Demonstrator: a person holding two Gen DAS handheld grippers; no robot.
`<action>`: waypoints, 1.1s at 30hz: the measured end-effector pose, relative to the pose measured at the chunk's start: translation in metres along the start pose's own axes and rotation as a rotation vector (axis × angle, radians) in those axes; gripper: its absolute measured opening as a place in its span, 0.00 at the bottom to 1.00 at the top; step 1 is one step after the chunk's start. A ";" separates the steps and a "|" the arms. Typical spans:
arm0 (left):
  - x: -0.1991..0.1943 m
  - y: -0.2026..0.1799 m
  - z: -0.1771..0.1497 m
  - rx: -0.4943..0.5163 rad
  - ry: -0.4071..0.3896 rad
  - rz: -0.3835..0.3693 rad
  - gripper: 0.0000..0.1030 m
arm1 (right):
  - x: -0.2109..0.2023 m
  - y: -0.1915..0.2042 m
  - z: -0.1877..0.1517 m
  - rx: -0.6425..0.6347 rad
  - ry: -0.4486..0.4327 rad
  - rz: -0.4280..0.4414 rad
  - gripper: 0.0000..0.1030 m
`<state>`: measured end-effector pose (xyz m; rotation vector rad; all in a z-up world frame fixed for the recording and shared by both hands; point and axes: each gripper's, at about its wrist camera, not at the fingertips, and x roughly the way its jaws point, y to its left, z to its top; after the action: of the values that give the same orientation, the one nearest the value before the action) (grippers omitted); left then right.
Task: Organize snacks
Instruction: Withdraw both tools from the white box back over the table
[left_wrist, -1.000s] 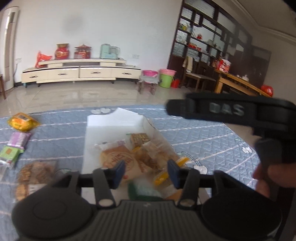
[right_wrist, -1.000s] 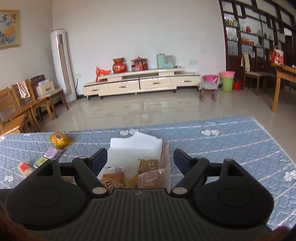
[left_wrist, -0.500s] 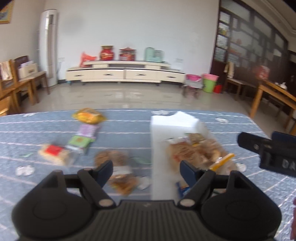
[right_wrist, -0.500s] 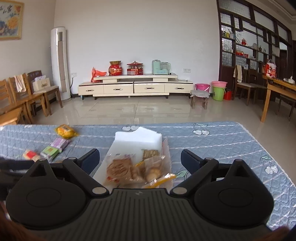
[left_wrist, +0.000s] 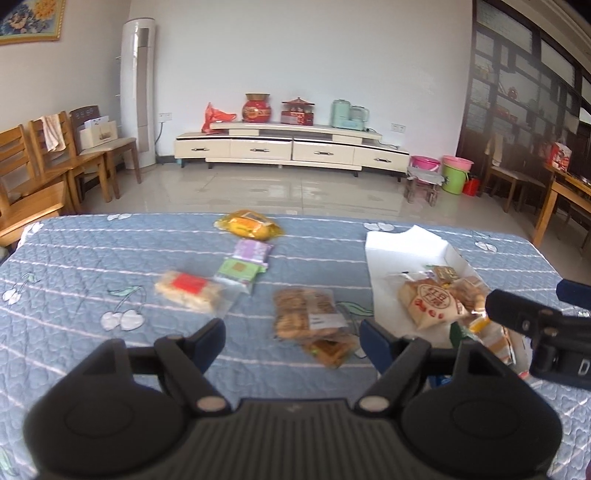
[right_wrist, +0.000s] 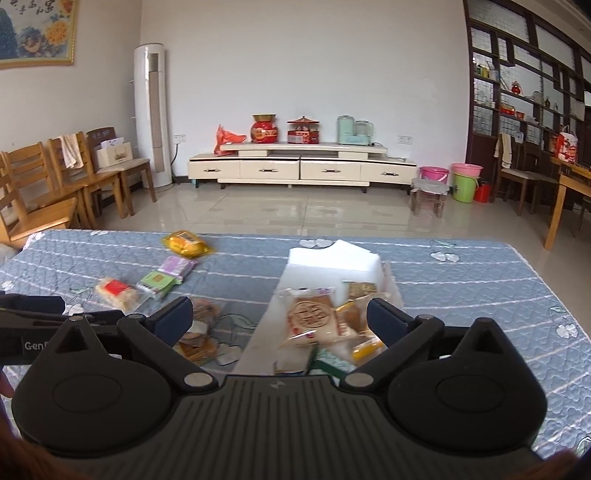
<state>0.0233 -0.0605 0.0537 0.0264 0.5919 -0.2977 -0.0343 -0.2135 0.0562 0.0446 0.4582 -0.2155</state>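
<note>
1. Hovering over a blue quilted cover (left_wrist: 92, 258), your left gripper (left_wrist: 291, 339) has its jaws spread apart with nothing between them. They have just been opening, though they have widened no further in the last moment.
2. Just ahead of the left gripper's fingers lies a clear bag of brown biscuits (left_wrist: 306, 314), with a smaller brown packet (left_wrist: 328, 350) touching its near edge.
3. Further left lies a clear pack with a red label (left_wrist: 188, 290). Beyond it, running away from you, are a green packet (left_wrist: 238, 271), a purple packet (left_wrist: 253, 251) and a yellow packet (left_wrist: 249, 226), close together in a loose line.
4. On the right stands a white open box (left_wrist: 402, 247) holding several snacks. A round pastry in a wrapper with red printing (left_wrist: 428, 302) lies on top.
5. Your right gripper (right_wrist: 279, 319) is released too, its jaws wide apart and gripping nothing. It hangs above the near end of the white box (right_wrist: 332, 258), where the round pastry (right_wrist: 312, 317) and a yellow stick-shaped packet (right_wrist: 365, 345) show between its fingers.
6. In the left wrist view, the body of the right gripper enters from the right edge, in front of the box. In the right wrist view, the left gripper enters from the left edge.
7. Beyond the cover are a tiled floor (right_wrist: 295, 210), a cream TV cabinet (right_wrist: 299, 168) and wooden chairs (right_wrist: 44, 184).
</note>
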 end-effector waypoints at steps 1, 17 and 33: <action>-0.001 0.003 -0.002 -0.004 -0.002 0.003 0.77 | 0.000 0.003 0.000 -0.005 0.002 0.006 1.00; -0.007 0.052 -0.018 -0.068 0.004 0.056 0.77 | 0.012 0.041 -0.007 -0.057 0.043 0.082 1.00; -0.002 0.085 -0.030 -0.103 0.019 0.099 0.80 | 0.028 0.059 -0.012 -0.094 0.083 0.137 1.00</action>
<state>0.0290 0.0247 0.0249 -0.0403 0.6222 -0.1714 -0.0020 -0.1600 0.0331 -0.0075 0.5452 -0.0572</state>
